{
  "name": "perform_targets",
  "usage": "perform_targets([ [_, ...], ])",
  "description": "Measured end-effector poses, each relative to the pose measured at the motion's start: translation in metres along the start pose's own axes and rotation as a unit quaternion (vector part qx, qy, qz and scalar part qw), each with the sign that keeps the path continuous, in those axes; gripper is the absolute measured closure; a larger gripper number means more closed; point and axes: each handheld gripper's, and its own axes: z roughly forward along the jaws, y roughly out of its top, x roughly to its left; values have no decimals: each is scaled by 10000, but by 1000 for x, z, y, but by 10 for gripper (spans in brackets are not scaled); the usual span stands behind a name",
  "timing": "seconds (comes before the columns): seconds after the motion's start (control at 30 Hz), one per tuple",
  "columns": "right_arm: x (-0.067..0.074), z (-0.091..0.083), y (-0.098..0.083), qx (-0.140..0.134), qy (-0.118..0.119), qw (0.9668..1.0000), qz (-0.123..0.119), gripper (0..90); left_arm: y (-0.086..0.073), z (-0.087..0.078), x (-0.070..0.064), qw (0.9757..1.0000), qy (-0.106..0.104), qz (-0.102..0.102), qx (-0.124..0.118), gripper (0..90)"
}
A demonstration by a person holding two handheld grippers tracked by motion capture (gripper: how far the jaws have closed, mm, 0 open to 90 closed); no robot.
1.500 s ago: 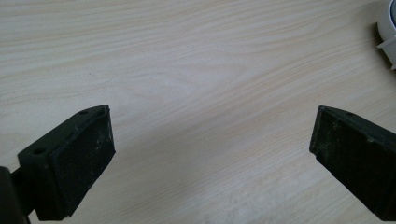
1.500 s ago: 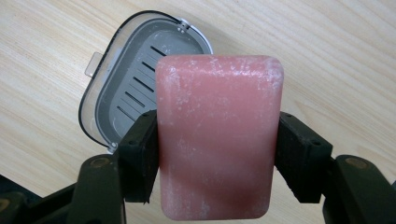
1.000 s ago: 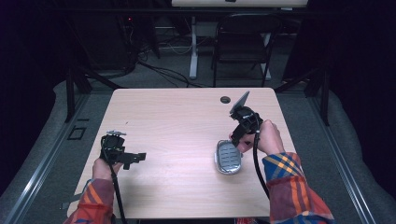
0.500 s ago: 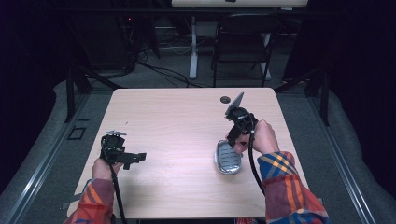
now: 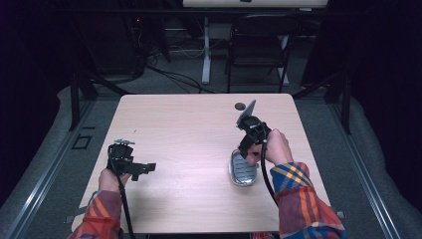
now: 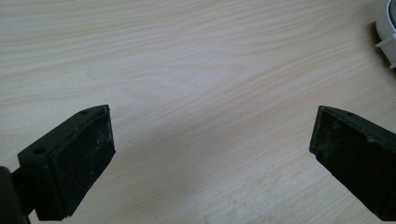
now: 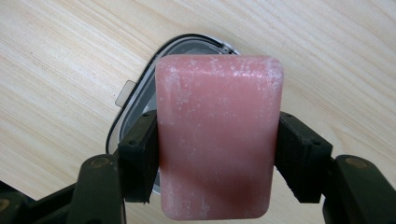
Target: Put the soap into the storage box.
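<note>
A pink soap bar (image 7: 219,135), dusted with whitish flecks, sits between black jaws above a silver-grey soap dish (image 5: 242,171) with a dark rim. The table (image 5: 184,134) is pale wood grain; the sleeves (image 5: 303,199) are red, blue and yellow plaid.

Right tongs (image 5: 247,151) hover over a grey dish (image 5: 242,170); left tongs (image 5: 144,168) rest on the table (image 5: 189,134).

Light from above brightens the wooden table (image 5: 199,144) while the room around it is dim; both gripper views are evenly lit and sharp.
</note>
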Motion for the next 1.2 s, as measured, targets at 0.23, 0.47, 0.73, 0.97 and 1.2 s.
perform_targets([
  [0.23,5,7,3,21,7,10000,48,374,0,0,0,10000,-8,-3,1,0],
  [0.47,5,15,2,112,-45,9998,159,374,0,0,1,10000,-15,-3,1,0],
  [0.73,5,26,1,293,-150,9990,310,374,0,0,0,10000,-22,7,7,0],
  [0.97,9,31,5,496,-247,9980,319,374,0,0,1,10000,-26,3,8,0],
  [1.2,12,38,7,503,-267,9973,461,373,0,0,0,10000,-18,12,8,0],
])
